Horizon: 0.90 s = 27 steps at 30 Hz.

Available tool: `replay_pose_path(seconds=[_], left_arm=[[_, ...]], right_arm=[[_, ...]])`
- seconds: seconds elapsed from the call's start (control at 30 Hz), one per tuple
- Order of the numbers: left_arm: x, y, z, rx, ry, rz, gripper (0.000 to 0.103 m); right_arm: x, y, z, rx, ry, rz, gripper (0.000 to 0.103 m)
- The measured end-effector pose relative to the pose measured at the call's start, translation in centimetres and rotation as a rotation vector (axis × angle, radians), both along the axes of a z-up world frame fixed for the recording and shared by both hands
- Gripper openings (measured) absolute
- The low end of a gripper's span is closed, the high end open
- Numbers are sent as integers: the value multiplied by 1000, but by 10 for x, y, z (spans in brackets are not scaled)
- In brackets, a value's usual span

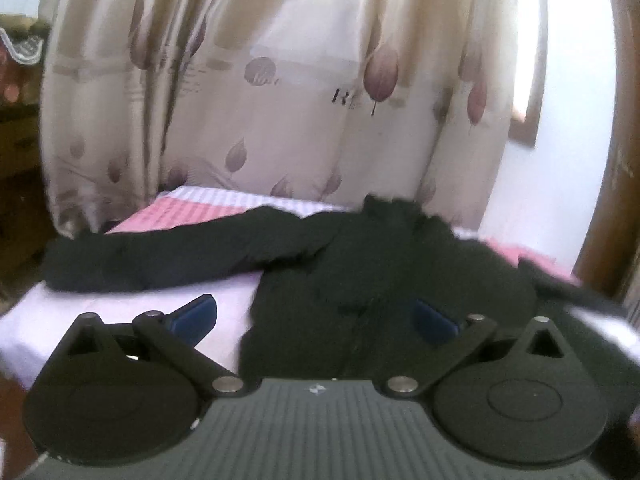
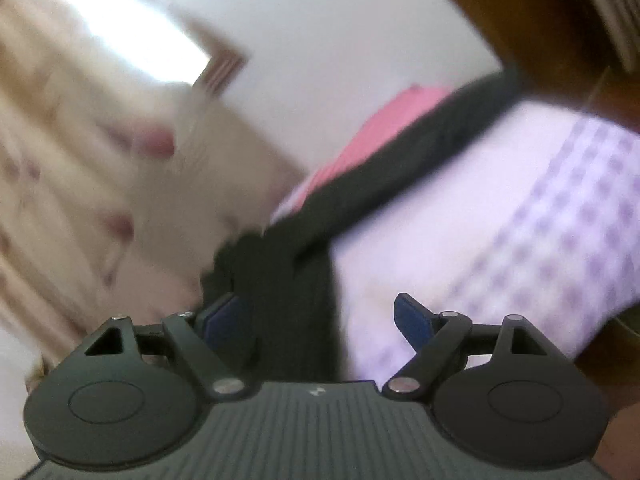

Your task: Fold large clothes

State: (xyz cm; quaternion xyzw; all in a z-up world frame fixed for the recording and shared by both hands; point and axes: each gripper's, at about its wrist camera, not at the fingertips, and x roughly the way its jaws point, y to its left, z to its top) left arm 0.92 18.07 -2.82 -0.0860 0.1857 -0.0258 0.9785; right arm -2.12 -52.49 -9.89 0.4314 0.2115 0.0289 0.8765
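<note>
A black long-sleeved garment (image 1: 360, 280) lies spread on the bed (image 1: 120, 304), one sleeve (image 1: 160, 256) stretched out to the left. My left gripper (image 1: 316, 316) is open above its lower hem, blue pads wide apart, holding nothing. In the blurred right wrist view the garment (image 2: 288, 280) runs between the jaws of my right gripper (image 2: 320, 320), which is open. The other sleeve (image 2: 420, 144) stretches away toward the upper right.
The bed has a pink and lilac checked cover (image 2: 520, 220). A cream curtain with leaf prints (image 1: 280, 80) hangs behind the bed. A wooden door frame (image 1: 616, 160) stands at the right. Dark furniture (image 1: 16, 160) stands at the left.
</note>
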Motion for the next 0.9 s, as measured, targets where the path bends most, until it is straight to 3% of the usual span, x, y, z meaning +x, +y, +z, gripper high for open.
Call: replay_pose_path(seconds=[0.17, 0.23, 0.4, 0.53, 0.73, 0.77, 0.8, 0.87, 0.9], left_arm=[[85, -23, -14, -134, -9, 63, 103], [112, -34, -22, -146, -6, 106, 102], [177, -63, -42, -61, -17, 161, 102], [209, -77, -61, 47, -19, 180, 102], [220, -66, -78, -29, 44, 152, 103], [219, -62, -79, -50, 39, 144, 103], [219, -60, -80, -66, 38, 142, 103], [221, -55, -83, -98, 52, 153, 103], [221, -54, -84, -113, 57, 160, 103]], right_arm=[[58, -64, -23, 129, 41, -149, 85], [80, -88, -34, 171, 67, -194, 85], [126, -128, -57, 234, 118, -319, 83], [155, -142, -59, 188, 120, -342, 83], [184, -148, -59, 142, 138, -402, 81], [188, -148, -59, 116, 153, -412, 73], [193, -148, -60, 90, 173, -414, 45], [202, -150, -68, 69, 228, -424, 11], [205, -155, -71, 93, 234, -436, 9]])
